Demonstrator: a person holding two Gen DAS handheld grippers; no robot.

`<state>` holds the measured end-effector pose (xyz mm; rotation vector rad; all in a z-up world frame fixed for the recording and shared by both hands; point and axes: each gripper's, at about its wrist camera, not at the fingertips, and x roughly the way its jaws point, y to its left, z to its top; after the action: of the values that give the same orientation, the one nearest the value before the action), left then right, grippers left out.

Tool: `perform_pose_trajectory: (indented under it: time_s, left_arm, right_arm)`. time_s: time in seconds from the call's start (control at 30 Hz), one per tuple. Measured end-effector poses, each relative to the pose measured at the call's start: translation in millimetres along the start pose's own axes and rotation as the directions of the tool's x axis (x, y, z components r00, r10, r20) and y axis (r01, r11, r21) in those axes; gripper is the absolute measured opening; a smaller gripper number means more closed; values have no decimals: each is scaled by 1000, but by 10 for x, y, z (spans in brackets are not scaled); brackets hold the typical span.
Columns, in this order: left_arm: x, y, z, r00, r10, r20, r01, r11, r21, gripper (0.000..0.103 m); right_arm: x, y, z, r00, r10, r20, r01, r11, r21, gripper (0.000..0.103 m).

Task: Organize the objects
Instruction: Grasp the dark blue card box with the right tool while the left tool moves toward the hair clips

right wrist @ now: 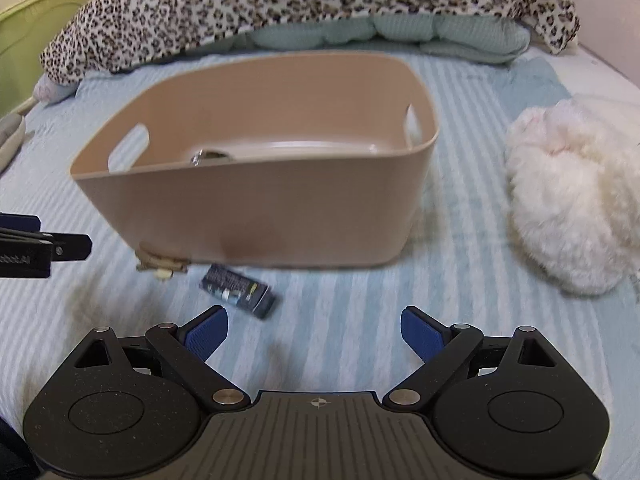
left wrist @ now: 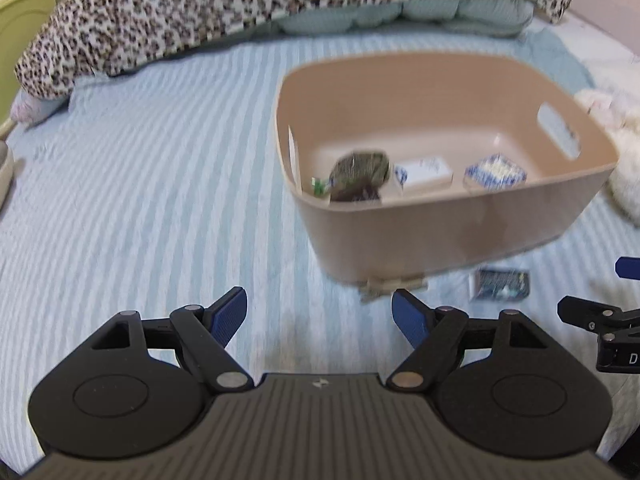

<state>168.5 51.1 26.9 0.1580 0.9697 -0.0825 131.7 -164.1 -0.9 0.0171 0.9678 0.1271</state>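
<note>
L gripper [left wrist: 320, 314]: jaws spread wide, nothing btwn the blue pads, holding nothing. Hangs over bare bedsheet, tilted down, just short of bin's near wall.
R gripper [right wrist: 314, 334]: jaws at widest, empty. Over sheet, dark box just ahead of its L pad, not touching.
Bin [left wrist: 460, 224]: tan plastic tub w/ rounded corners, upright on bed, handle slots in both end walls. Rim clear all round; near wall faces both grippers.
Bin contents: dark greenish bundle [left wrist: 360, 174] at L end by the wall; white flat box [left wrist: 424, 172] mid-floor; blue/white patterned box [left wrist: 494, 172] to its R. Far half of floor bare. Blurred, no finer detail.
Dark box [right wrist: 238, 286]: small dark carton w/ print, lying flat on sheet outside bin, just below near wall, apart from it.
Beige clip [right wrist: 160, 266]: small tan item at bin's near lower corner, touching or nearly; can't tell which.
Bedsheet [left wrist: 140, 200]: pale blue/white stripes. Wide open stretch L of bin, nothing on it.
White fluffy item [right wrist: 576, 196]: R of bin, near but w/ gap of sheet btwn.
Leopard blanket [left wrist: 240, 4]: heaped along far edge, over pale green pillows [right wrist: 384, 30]; strip of sheet btwn it & bin.
Green furniture [left wrist: 24, 24]: beyond bed's L edge.
</note>
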Motion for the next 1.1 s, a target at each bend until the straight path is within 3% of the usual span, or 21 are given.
perform_pose_trajectory:
  time_s: [0.1, 0.37, 0.57, 0.93, 1.03, 1.1]
  left_arm:
    - [112, -1, -68, 999, -29, -40, 29, 1000, -2, 80]
    - [401, -89, -106, 995, -15, -97, 17, 1000, 19, 80]
    - [607, -71, -105, 990, 1, -138, 2, 1000, 17, 80]
    - [716, -18, -35, 989, 20, -149, -18, 1000, 14, 80]
    - [741, 6, -42, 988, 9, -154, -9, 1000, 3, 80]
    - [752, 7, -45, 988, 4, -151, -4, 1000, -1, 80]
  right_arm:
    - [107, 67, -59, 999, 12, -35, -12, 1000, -4, 95]
    - [365, 238, -149, 996, 20, -92, -22, 1000, -20, 95]
    - [470, 309, -191, 997, 11, -70, -12, 1000, -20, 95]
    - [620, 389, -23, 997, 72, 6, -72, 995, 75, 94]
    - [662, 409, 0, 999, 37, -2, -36, 997, 69, 78]
    - [663, 417, -21, 1000, 20, -8, -20, 998, 53, 58]
